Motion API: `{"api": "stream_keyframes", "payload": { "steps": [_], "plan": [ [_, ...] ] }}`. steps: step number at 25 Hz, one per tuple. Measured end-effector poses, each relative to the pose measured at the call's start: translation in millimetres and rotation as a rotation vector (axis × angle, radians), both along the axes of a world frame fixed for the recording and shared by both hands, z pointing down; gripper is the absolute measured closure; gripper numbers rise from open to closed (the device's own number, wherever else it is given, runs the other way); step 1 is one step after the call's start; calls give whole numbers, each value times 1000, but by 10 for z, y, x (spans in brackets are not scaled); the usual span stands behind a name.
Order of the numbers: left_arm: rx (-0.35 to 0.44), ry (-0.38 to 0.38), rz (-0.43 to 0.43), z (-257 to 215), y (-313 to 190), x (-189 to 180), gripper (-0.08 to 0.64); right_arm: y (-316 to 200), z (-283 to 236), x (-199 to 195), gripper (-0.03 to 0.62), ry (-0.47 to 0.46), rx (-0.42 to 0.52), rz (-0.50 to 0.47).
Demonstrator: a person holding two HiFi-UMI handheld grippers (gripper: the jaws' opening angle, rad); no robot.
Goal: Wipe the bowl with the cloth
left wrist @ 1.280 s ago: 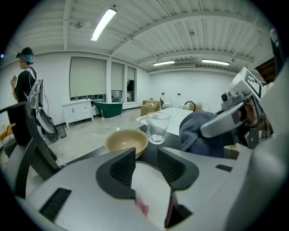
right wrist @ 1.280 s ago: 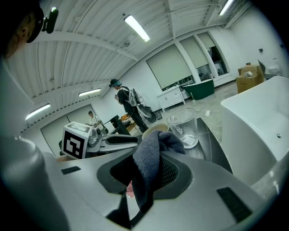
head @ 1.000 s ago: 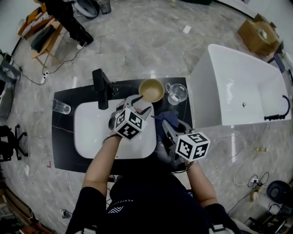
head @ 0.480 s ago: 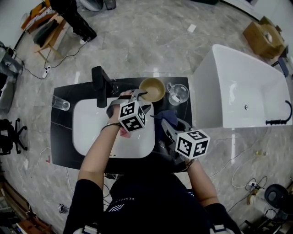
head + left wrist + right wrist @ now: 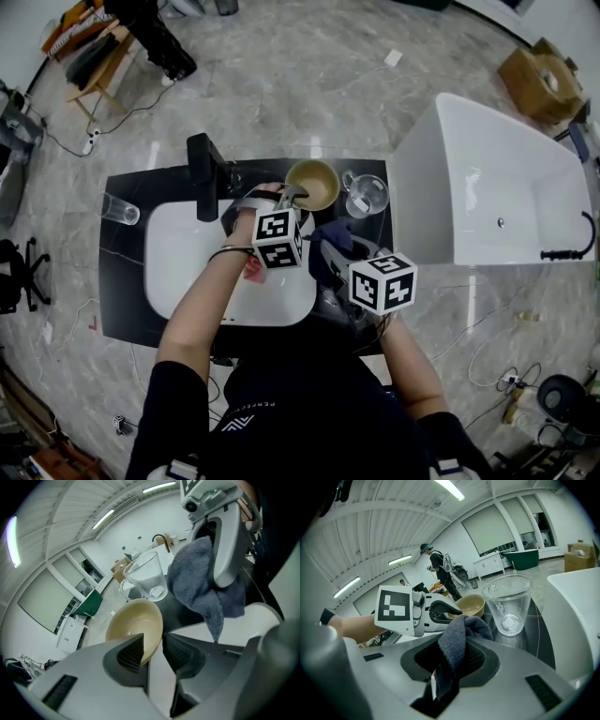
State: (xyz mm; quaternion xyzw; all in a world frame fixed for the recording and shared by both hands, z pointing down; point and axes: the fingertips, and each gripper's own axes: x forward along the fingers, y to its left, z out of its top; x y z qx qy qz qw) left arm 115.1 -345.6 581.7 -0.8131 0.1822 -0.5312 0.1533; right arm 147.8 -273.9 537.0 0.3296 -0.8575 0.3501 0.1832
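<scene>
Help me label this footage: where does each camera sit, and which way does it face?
Head view: on the person's head, steeply down at the sink counter; both forearms, left gripper and right gripper show.
Left gripper view: on that gripper, along its closing jaws, bowl rim between them; right gripper shows.
Right gripper view: on that gripper, along jaws shut on the cloth; left gripper and forearm show.
Shared: both gripper views see bowl and glass mug.

Left gripper [image 5: 151, 654] jaws closing around bowl [image 5: 127, 620] rim, cloth [image 5: 197, 576] near
</scene>
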Motion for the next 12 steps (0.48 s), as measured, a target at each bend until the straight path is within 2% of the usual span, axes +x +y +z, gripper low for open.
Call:
{"api": "stream_keyframes", "payload": {
  "steps": [6,12],
  "plan": [
    [37,40,23,-48,37,59,522,15,-23,-2,490,-12,-2,19],
    [-23,179,-20,-191,163,101,538,51,-117,67,489,-38,7,68]
  ]
}}
